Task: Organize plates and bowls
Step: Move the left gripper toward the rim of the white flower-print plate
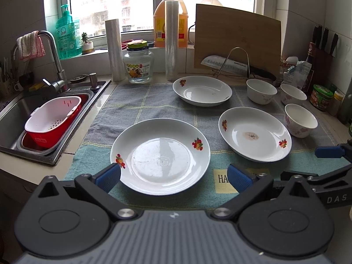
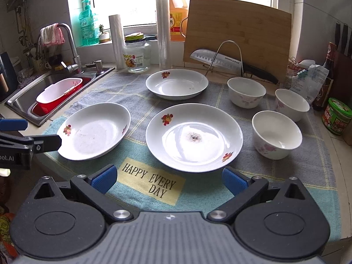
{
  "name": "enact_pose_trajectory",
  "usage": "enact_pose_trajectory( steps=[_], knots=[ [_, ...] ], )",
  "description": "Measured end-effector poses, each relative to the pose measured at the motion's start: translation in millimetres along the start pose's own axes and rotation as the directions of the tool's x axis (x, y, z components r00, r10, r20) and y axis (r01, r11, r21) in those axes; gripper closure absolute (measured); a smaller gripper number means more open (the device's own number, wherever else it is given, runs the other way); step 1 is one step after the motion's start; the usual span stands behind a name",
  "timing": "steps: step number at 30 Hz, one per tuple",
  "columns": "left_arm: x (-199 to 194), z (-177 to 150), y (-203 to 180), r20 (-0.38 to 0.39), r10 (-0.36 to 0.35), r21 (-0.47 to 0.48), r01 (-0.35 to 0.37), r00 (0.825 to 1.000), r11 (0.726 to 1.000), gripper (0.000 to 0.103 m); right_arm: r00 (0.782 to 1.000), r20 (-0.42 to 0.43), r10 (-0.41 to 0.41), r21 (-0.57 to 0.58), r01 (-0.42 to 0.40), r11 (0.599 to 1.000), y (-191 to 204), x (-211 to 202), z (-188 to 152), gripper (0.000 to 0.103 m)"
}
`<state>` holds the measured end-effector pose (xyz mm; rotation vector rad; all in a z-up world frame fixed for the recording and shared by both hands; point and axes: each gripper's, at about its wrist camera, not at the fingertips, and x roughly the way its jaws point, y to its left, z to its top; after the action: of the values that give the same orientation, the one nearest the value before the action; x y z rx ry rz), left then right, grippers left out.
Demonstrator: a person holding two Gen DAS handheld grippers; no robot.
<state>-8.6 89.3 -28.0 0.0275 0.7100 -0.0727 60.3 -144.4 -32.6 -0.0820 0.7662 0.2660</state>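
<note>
Three white plates with fruit prints lie on a checked cloth [image 1: 154, 101]: a near-left plate [image 1: 160, 156] [image 2: 94, 129], a near-right plate with a brown stain [image 1: 255, 134] [image 2: 194, 136], and a far plate [image 1: 202, 90] [image 2: 177, 84]. Three white bowls with pink flowers stand at the right [image 1: 261, 91] [image 1: 293, 94] [image 1: 300, 120] [image 2: 246, 92] [image 2: 292, 104] [image 2: 276, 134]. My left gripper [image 1: 173, 177] is open, just before the near-left plate. My right gripper [image 2: 169, 179] is open, before the stained plate, above the cloth's text patch.
A sink [image 1: 13, 118] with a red and white colander basket [image 1: 52, 122] is at the left. A jar [image 1: 138, 62], film rolls [image 1: 171, 39], oil bottles, a cutting board [image 1: 237, 39] and a knife on a rack [image 1: 226, 63] line the back. Jars and bottles stand at the far right [image 2: 336, 115].
</note>
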Motion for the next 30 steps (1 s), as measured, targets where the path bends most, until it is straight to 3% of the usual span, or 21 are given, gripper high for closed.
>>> enact_pose_trajectory(
  steps=[6, 14, 24, 30],
  knots=[
    [8.0, -4.8, 27.4, -0.011, -0.029, 0.001, 0.029, 1.0, 1.0, 0.001, 0.999, -0.035, 0.013, -0.021, -0.014, 1.0, 26.4, 17.4, -2.9, 0.0],
    [16.0, -16.0, 55.5, -0.064, -0.01, -0.049, 0.007, 0.998, 0.999, 0.001, 0.993, -0.084, 0.084, -0.079, -0.091, 0.993, 62.0, 49.0, -3.8, 0.0],
    [15.5, -18.5, 71.1, -0.1, 0.08, -0.178, -0.097, 0.992, 0.979, 0.001, 0.97, -0.135, 0.201, -0.186, -0.224, 0.957, 83.3, 99.0, 0.5, 0.0],
    [16.9, -15.5, 66.9, -0.129, 0.154, -0.18, -0.176, 0.98, 0.968, 0.001, 0.956, -0.148, 0.255, -0.231, -0.284, 0.931, 87.3, 123.9, 3.1, 0.0]
  ],
)
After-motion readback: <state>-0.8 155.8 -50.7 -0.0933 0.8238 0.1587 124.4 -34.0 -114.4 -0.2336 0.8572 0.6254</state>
